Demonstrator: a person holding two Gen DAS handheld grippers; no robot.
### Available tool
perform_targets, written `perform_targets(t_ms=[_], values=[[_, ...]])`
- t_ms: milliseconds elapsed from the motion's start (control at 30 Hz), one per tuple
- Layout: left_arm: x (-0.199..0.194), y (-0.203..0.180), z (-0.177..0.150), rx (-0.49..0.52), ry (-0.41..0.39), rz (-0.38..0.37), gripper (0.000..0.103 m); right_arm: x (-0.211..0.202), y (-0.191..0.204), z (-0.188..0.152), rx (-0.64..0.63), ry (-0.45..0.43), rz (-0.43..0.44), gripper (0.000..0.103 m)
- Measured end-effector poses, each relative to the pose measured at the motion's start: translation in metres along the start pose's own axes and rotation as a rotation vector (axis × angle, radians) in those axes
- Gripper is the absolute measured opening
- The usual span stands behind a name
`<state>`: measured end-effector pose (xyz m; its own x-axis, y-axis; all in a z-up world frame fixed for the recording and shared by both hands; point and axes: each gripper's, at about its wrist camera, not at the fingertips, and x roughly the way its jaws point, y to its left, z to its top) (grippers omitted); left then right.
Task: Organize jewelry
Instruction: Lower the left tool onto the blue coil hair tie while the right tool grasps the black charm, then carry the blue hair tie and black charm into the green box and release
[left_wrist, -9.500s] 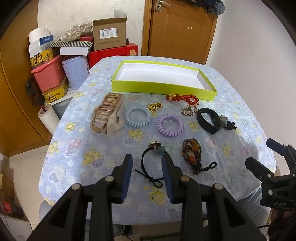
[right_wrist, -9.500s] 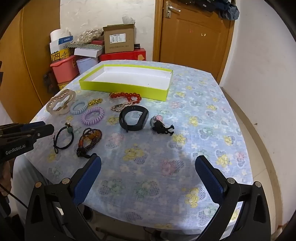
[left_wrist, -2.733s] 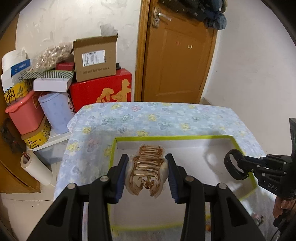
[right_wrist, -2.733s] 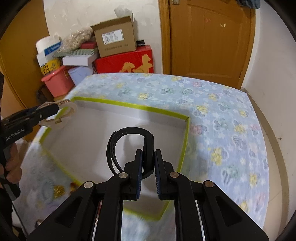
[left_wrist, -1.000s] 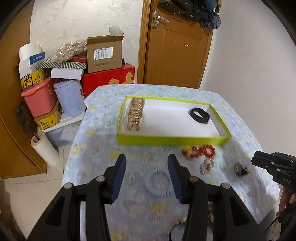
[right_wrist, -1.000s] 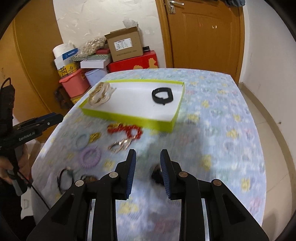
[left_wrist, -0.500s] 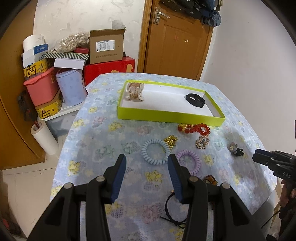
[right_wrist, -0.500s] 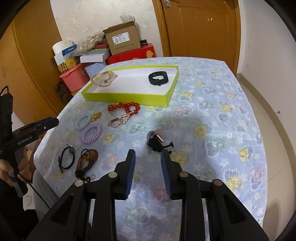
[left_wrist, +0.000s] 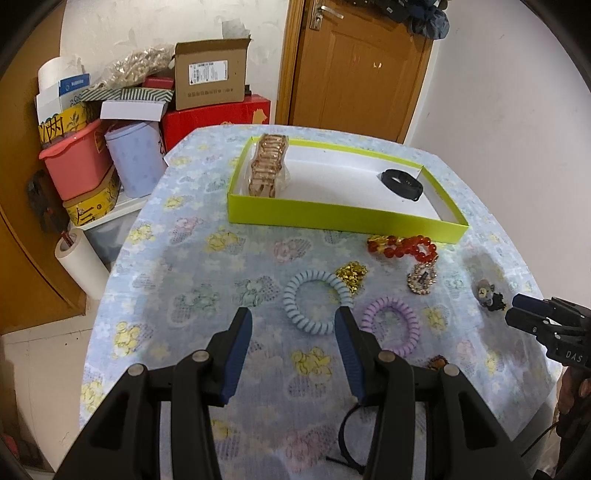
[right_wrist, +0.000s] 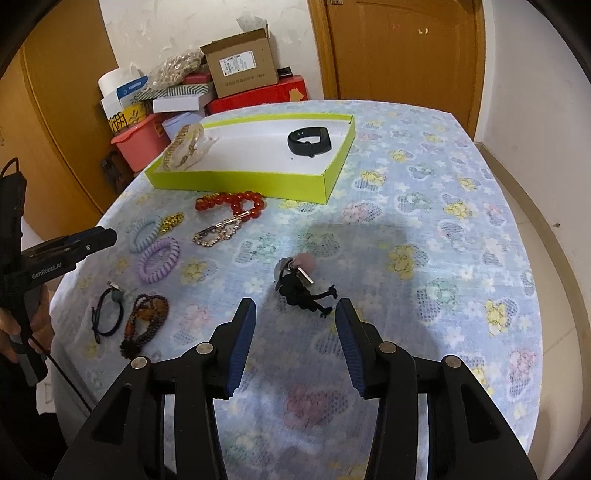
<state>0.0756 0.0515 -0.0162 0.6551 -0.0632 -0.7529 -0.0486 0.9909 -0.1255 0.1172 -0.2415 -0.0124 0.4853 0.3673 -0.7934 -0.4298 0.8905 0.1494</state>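
A lime-green box (left_wrist: 343, 216) (right_wrist: 236, 181) holds a gold hair claw (left_wrist: 267, 170) (right_wrist: 183, 146) at its left end and a black band (left_wrist: 402, 181) (right_wrist: 308, 142) at its right. My left gripper (left_wrist: 293, 325) is open and empty, just before a blue coil hair tie (left_wrist: 316, 301). My right gripper (right_wrist: 293, 314) is open and empty, just before a black charm hair tie (right_wrist: 299, 282). On the cloth lie a purple coil tie (left_wrist: 391, 325) (right_wrist: 159, 254), a red bead bracelet (left_wrist: 404, 246) (right_wrist: 231, 203), a rhinestone clip (left_wrist: 422, 277) (right_wrist: 216, 232) and a small gold piece (left_wrist: 352, 273).
A dark bead bracelet (right_wrist: 146, 321) and a black elastic tie (right_wrist: 107, 314) lie near the table's front left edge. Boxes and tubs (left_wrist: 110, 147) are stacked beyond the table's left side. A wooden door (left_wrist: 354, 70) stands behind the table.
Both grippers have dropped lower and closer to the loose items on the cloth. The right gripper's jaws have opened wider. The claw and band stay in the box.
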Motion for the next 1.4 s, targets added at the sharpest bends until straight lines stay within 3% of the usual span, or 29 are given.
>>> perform_targets(t_ms=[367, 533, 633, 700, 767, 800, 1100, 1400], values=[[0.033, -0.001, 0.006, 0.0, 0.046, 0.047, 0.047, 0.019, -0.002, 0.008, -0.023, 0.021, -0.012, 0.046], [0.038, -0.012, 0.007, 0.069, 0.032, 0.105, 0.017, 0.026, 0.002, 0.01, -0.054, 0.023, -0.028, 0.046], [0.038, -0.016, 0.007, 0.091, 0.029, 0.105, 0.01, 0.028, 0.007, 0.011, -0.091, 0.018, -0.051, 0.046], [0.039, -0.019, 0.007, 0.108, 0.024, 0.114, 0.01, 0.03, 0.01, 0.01, -0.115, 0.015, -0.066, 0.045], [0.038, -0.02, 0.006, 0.115, 0.021, 0.114, 0.01, 0.03, 0.014, 0.009, -0.136, 0.008, -0.086, 0.033], [0.038, -0.02, 0.006, 0.113, 0.021, 0.112, 0.009, 0.03, 0.014, 0.008, -0.142, 0.004, -0.09, 0.021], [0.029, -0.008, 0.005, 0.032, 0.027, 0.047, 0.009, 0.021, 0.012, 0.004, -0.099, -0.005, -0.057, 0.019], [-0.005, -0.008, 0.006, 0.015, -0.034, 0.016, 0.009, -0.007, 0.021, 0.0, -0.088, -0.052, -0.033, 0.019]])
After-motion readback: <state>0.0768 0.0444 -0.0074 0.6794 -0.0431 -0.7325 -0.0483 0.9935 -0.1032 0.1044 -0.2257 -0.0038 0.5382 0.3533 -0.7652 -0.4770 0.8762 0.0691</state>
